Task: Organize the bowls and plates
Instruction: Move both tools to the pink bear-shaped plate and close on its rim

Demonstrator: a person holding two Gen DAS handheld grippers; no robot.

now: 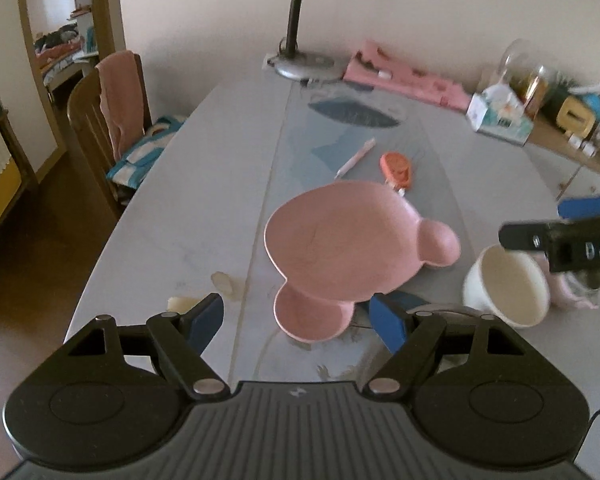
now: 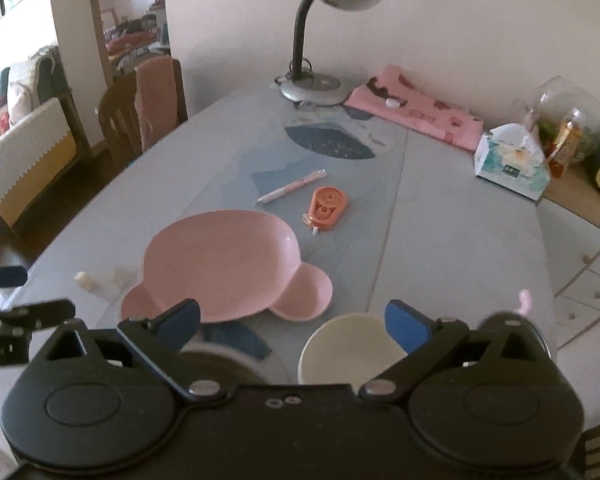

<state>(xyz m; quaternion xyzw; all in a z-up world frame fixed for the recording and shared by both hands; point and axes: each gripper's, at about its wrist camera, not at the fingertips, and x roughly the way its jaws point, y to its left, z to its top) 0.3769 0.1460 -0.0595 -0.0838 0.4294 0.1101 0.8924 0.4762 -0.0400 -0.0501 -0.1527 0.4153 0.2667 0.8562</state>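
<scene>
One pink plate (image 2: 224, 264) and one cream bowl (image 2: 350, 346) on the table (image 2: 460, 240); left gripper (image 1: 300, 320) and right gripper (image 2: 294, 330) both spread wide, empty.

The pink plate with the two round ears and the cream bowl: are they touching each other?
Apart. In the right wrist view a strip of bare table shows between the pink plate and the cream bowl.
</scene>
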